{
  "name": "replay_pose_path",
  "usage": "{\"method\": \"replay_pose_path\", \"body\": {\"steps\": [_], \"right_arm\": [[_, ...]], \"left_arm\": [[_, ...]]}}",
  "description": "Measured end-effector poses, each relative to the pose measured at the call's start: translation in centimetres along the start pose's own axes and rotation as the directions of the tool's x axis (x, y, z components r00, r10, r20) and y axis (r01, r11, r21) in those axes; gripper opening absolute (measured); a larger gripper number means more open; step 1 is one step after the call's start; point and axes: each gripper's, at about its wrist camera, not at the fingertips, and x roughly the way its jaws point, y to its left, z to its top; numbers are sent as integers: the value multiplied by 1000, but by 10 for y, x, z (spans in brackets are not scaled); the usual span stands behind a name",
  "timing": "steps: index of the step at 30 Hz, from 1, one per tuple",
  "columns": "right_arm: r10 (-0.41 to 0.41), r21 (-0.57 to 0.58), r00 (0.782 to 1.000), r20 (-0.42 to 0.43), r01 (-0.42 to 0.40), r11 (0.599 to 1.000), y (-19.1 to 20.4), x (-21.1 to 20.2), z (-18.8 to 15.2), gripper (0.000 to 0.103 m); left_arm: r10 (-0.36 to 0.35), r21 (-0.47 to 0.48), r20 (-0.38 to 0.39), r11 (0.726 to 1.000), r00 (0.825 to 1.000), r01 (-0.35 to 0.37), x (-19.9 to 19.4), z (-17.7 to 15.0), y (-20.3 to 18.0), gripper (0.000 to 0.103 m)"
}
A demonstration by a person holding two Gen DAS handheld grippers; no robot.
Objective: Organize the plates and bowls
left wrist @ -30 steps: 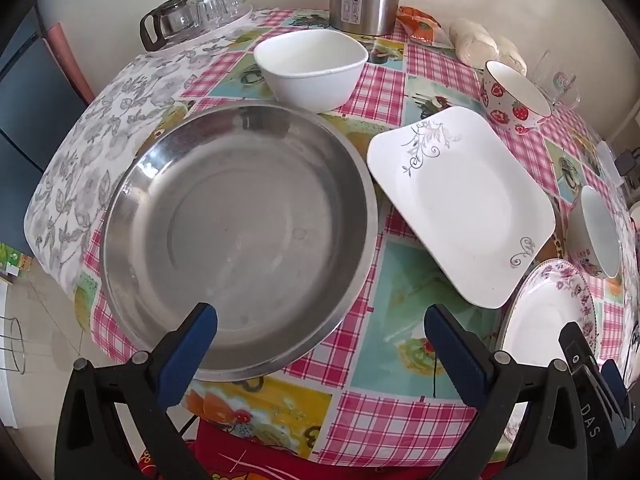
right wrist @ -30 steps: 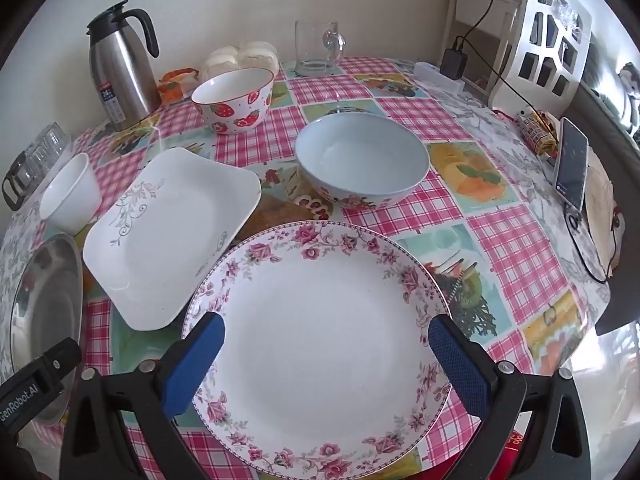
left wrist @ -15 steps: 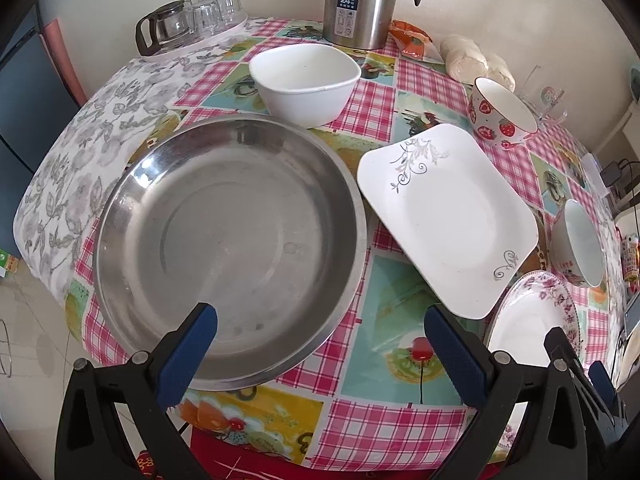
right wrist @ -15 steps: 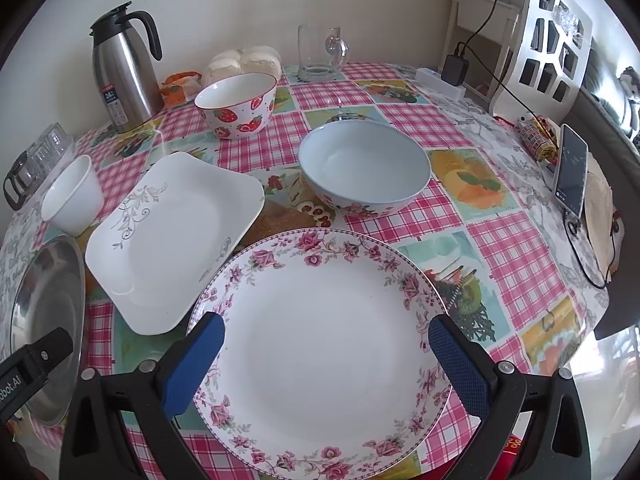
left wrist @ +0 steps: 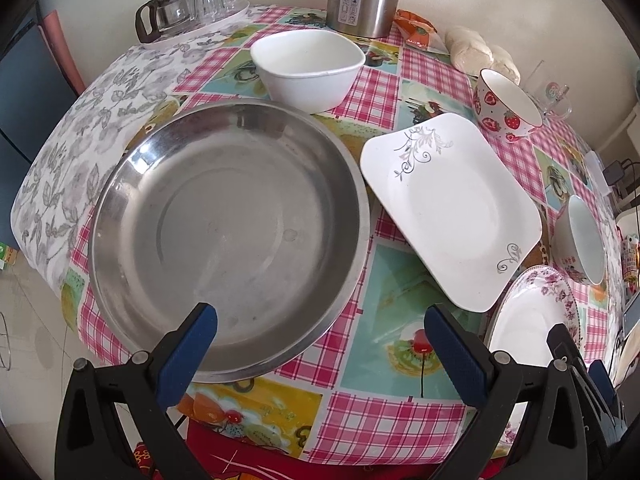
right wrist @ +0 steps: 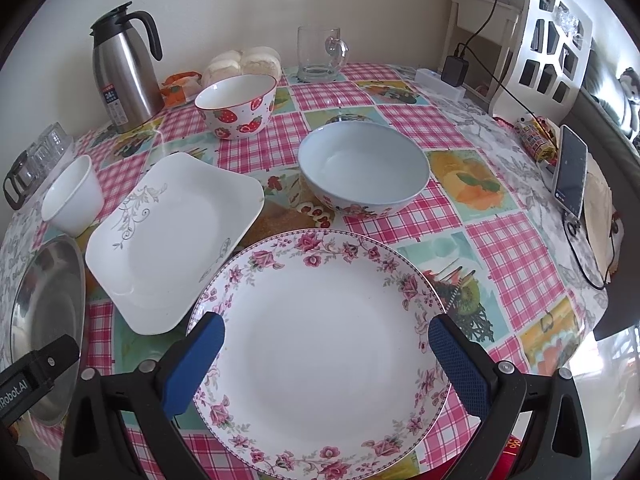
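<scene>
My left gripper (left wrist: 320, 332) stands open above the near rim of a large steel plate (left wrist: 228, 232). Beyond it sits a small white bowl (left wrist: 308, 68); to its right lies a white square plate (left wrist: 452, 208) with a grey scroll pattern. My right gripper (right wrist: 326, 344) is open over a round plate with a pink flower rim (right wrist: 324, 344). Behind that plate stand a pale blue bowl (right wrist: 364, 168) and a strawberry bowl (right wrist: 236, 104). The square plate (right wrist: 172, 236), white bowl (right wrist: 74, 194) and steel plate (right wrist: 44, 320) show at the left there.
At the table's back are a steel thermos jug (right wrist: 124, 68), a glass mug (right wrist: 320, 54), wrapped buns (right wrist: 244, 62) and a tray of glasses (left wrist: 192, 8). A phone (right wrist: 570, 176) and cables lie at the right edge. The floor drops away on the left.
Both views have pulled back and risen slightly, so the plates sit a little farther from the fingers. No dish has moved and both grippers stay open.
</scene>
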Motion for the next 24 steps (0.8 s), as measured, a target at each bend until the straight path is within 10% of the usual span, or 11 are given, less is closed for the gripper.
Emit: {"method": "replay_pose_path", "body": {"steps": [24], "right_arm": [[-13, -8, 1000, -5, 13, 1000, 0, -6, 2, 103]], "left_arm": [[10, -27, -39, 1000, 999, -12, 5, 3, 6, 103]]}}
